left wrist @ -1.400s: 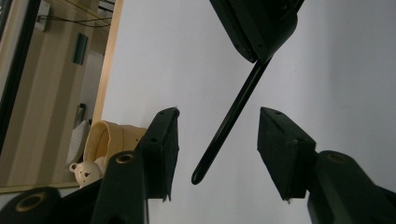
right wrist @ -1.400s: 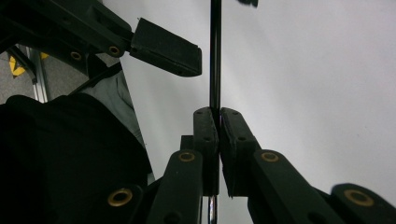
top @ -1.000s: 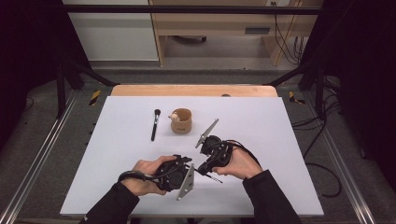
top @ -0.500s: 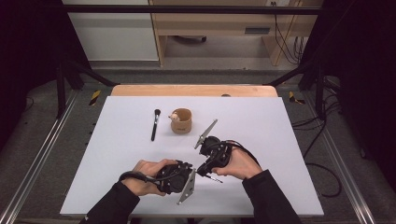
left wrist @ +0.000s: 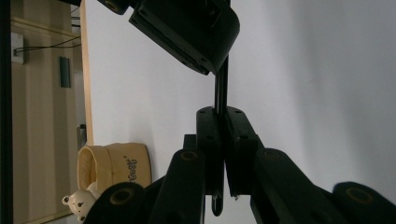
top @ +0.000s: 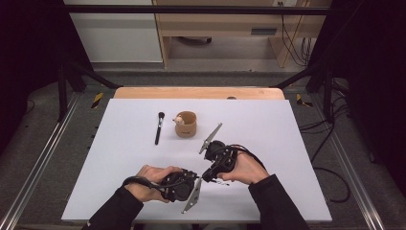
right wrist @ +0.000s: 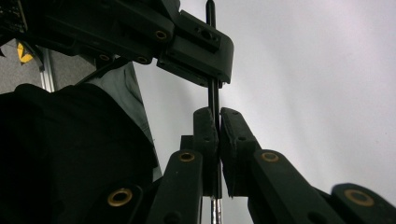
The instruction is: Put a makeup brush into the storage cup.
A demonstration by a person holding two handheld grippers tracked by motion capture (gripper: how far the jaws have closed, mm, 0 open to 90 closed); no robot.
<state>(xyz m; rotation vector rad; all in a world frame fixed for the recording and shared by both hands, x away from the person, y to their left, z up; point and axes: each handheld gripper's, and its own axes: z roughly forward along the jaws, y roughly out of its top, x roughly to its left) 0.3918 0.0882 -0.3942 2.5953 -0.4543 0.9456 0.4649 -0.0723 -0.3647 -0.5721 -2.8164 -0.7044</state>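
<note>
**Both grippers clamped on one thin black rod, low over the near worktop**

Object in hand: a thin black rod [right wrist: 213, 100], likely a slim brush or pen; its type cannot be confirmed. In the high view it sits between the two grippers near the front edge of the white worktop [top: 287, 143], with a pale, metallic-looking section poking out toward the right hand.

Right gripper [right wrist: 218, 122]: jaws fully closed on the rod, which runs straight up between the pads and on into the other gripper above. Left gripper [left wrist: 223, 122]: jaws have just been closing and now pinch the same rod; it passes between the pads, its rounded end showing below them.

Judgement: a two-point hold on one slender item suggests either a handover or a pull-apart, such as uncapping. Gripping close together limits bending and keeps the rod aligned along both jaw axes.

Surroundings: a tan cup [top: 186, 124] with a small bear figure at its rim stands mid-worktop, well apart from the hands. A black makeup brush [top: 158, 128] lies flat just left of the cup, not touching it. Judgement: the cup is the probable holder for such items.
</note>
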